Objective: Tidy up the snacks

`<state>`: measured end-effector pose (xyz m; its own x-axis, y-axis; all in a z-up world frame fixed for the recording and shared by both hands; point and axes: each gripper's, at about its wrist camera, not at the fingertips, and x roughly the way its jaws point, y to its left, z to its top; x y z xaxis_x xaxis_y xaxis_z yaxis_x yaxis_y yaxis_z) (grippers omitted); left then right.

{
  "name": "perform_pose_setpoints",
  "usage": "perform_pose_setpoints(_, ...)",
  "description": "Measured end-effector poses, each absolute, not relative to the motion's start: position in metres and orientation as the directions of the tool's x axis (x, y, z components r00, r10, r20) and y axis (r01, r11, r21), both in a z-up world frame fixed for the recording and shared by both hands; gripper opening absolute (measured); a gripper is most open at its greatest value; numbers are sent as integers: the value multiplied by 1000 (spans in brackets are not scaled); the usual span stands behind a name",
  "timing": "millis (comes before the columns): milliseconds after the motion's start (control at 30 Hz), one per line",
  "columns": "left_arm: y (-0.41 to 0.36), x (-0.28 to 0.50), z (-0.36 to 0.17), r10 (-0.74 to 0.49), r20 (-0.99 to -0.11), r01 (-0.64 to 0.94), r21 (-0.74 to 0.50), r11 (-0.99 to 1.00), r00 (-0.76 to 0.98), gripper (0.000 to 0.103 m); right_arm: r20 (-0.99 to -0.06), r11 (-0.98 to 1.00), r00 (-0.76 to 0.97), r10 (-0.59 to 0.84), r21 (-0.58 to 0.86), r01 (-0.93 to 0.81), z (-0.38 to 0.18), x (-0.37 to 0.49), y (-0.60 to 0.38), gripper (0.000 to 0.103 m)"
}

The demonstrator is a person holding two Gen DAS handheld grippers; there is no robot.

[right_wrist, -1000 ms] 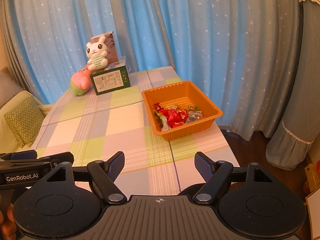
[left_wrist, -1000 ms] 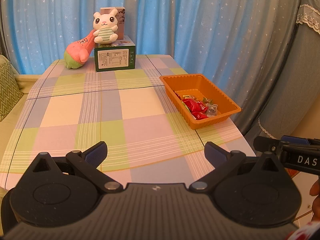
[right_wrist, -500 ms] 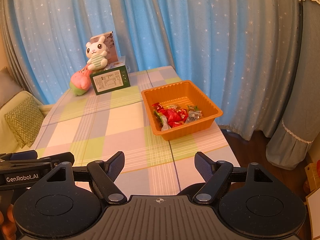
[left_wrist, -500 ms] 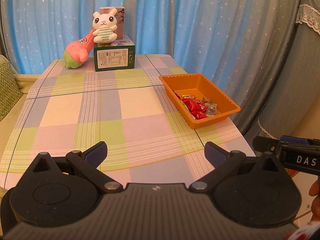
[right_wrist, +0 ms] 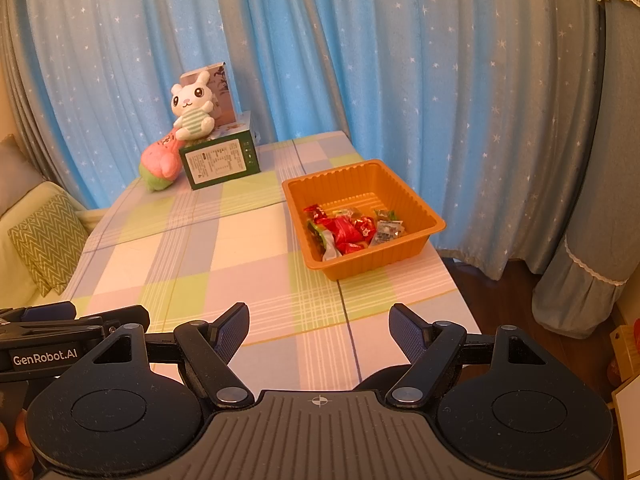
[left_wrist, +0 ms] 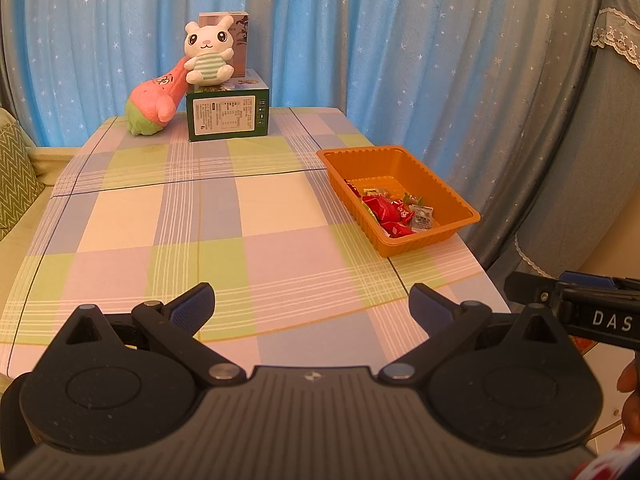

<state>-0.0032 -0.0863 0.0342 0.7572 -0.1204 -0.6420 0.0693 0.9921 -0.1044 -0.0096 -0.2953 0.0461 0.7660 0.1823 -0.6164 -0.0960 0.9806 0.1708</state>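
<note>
Two hand-held black grippers with blue ribbed pads are hovering over the near edge of a table covered in a pastel checked cloth (left_wrist: 280,216). Left gripper (left_wrist: 312,306) is standing with its jaws spread wide, nothing between the pads and nothing touching them; only bare cloth is showing in the gap. Right gripper (right_wrist: 319,330) is likewise standing well open, its two pads apart and gripping nothing, with cloth alone lying between them. Each tool is appearing at the edge of the other's view, so they are sitting side by side, near each other but not touching. Fingertips of the person's hands are peeking in at the bottom corners of both views.

Snacks in crinkly wrappers (right_wrist: 348,230), mostly red with a few green and clear ones, are lying piled together in the near part of a shallow orange plastic tray (right_wrist: 404,190), whose far half is showing bare orange floor. That tray is resting on the right side of the table, close to its edge, well beyond both grippers' pads.

Farther back, a dark green cardboard box (left_wrist: 228,114) is sitting at the table's far end, with a white plush rabbit in a striped shirt (left_wrist: 208,56) perched on top and a pink and green plush toy (left_wrist: 154,106) leaning against its left side. Blue star-printed curtains (left_wrist: 360,40) are hanging behind.
</note>
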Motion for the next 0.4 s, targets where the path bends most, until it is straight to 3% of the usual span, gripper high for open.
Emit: perform_pose_setpoints(400,-88,-6,31,-129,-634,78,-108,991,763,103,-616,980,766,184,171,-98,46,-9,-296,77)
